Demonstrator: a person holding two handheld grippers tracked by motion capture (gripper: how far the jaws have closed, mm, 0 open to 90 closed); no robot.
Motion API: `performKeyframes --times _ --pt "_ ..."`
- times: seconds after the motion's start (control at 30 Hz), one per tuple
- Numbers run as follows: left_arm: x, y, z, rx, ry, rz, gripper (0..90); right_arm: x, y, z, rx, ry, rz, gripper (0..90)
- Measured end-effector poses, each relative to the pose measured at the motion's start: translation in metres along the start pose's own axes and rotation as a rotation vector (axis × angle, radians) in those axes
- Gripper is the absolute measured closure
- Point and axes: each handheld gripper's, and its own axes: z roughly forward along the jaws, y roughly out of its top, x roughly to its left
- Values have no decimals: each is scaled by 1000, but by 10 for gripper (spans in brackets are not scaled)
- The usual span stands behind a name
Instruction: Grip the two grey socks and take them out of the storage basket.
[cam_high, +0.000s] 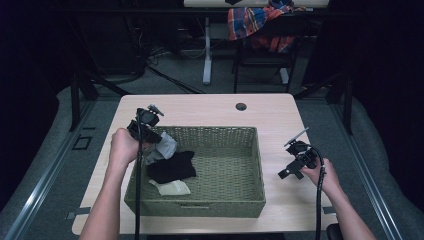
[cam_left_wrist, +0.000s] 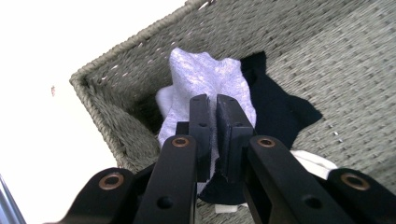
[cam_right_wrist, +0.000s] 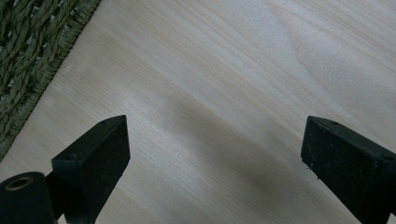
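A green woven basket (cam_high: 240, 197) stands in the middle of the wooden table. My left gripper (cam_high: 156, 138) hangs over the basket's left end, shut on a light grey cloth (cam_high: 167, 146) that droops from its jaws. In the left gripper view the grey cloth (cam_left_wrist: 205, 77) is pinched between the two closed jaws, above the basket's corner (cam_left_wrist: 88, 81). A black cloth (cam_high: 172, 166) lies on the basket floor, and a pale cream cloth (cam_high: 172, 188) lies in front of it. My right gripper (cam_high: 290, 172) is open above bare table, right of the basket.
The wooden table (cam_high: 275, 115) has a round cable hole (cam_high: 241, 106) at the back. In the right gripper view the basket's edge (cam_right_wrist: 32, 56) sits at the upper left over bare wood (cam_right_wrist: 224, 93). A chair with a plaid cloth (cam_high: 255, 22) stands behind the table.
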Motion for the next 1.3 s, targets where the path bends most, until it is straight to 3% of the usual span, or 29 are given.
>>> performKeyframes --times 0.17,0.77,0.87,1.0,1.07,1.2,1.3 --pt "0 2 -7 -17 -8 -2 851 -1 0 -2 17 -5 -13 77" --pt "4 15 -29 -28 13 6 853 0 0 0 -2 -3 -1 77" --pt "7 17 -32 -23 15 6 853 -1 1 -1 17 -6 -14 77" --pt "11 18 -35 -24 20 -1 853 1 0 2 -22 8 21 77" --pt "14 19 -37 -26 21 -6 853 -1 1 -2 23 -1 -16 77" --pt "17 19 -42 -24 29 -7 854 1 0 1 -10 -3 11 77" --pt "20 20 -48 -30 38 -11 854 -1 1 -1 14 -5 -12 77"
